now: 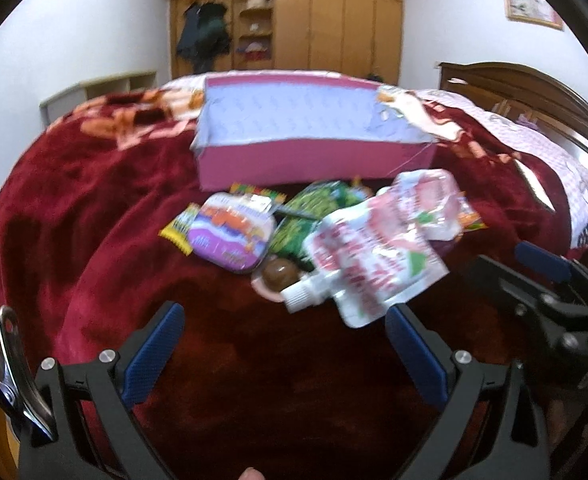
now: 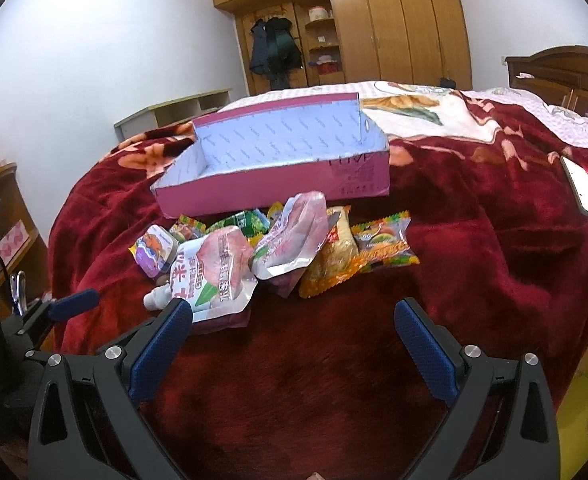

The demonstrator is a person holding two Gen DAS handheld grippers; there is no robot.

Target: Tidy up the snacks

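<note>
A pile of snacks lies on a dark red blanket (image 1: pixel 94 200) in front of a pink cardboard box (image 1: pixel 309 156) with a pale open inside (image 2: pixel 278 140). In the pile: two white-and-pink spouted pouches (image 1: pixel 373 256) (image 2: pixel 218 272) (image 2: pixel 294 240), a purple tub (image 1: pixel 230 236) (image 2: pixel 156 250), green packets (image 1: pixel 305 212), a brown round sweet (image 1: pixel 280 274), a yellow bag (image 2: pixel 333 260) and an orange candy packet (image 2: pixel 385 244). My left gripper (image 1: pixel 286 328) stands open just short of the pile, nothing in it. My right gripper (image 2: pixel 294 320) is open too, its left finger (image 2: pixel 166 340) near the front pouch.
The bed's wooden headboard (image 2: pixel 565 72) is at the right, a wardrobe (image 2: pixel 393 20) behind, a low shelf (image 2: pixel 174 112) at the left. A phone (image 2: pixel 585 192) lies on the blanket at the right. The right gripper shows at the left wrist view's right edge (image 1: pixel 549 280).
</note>
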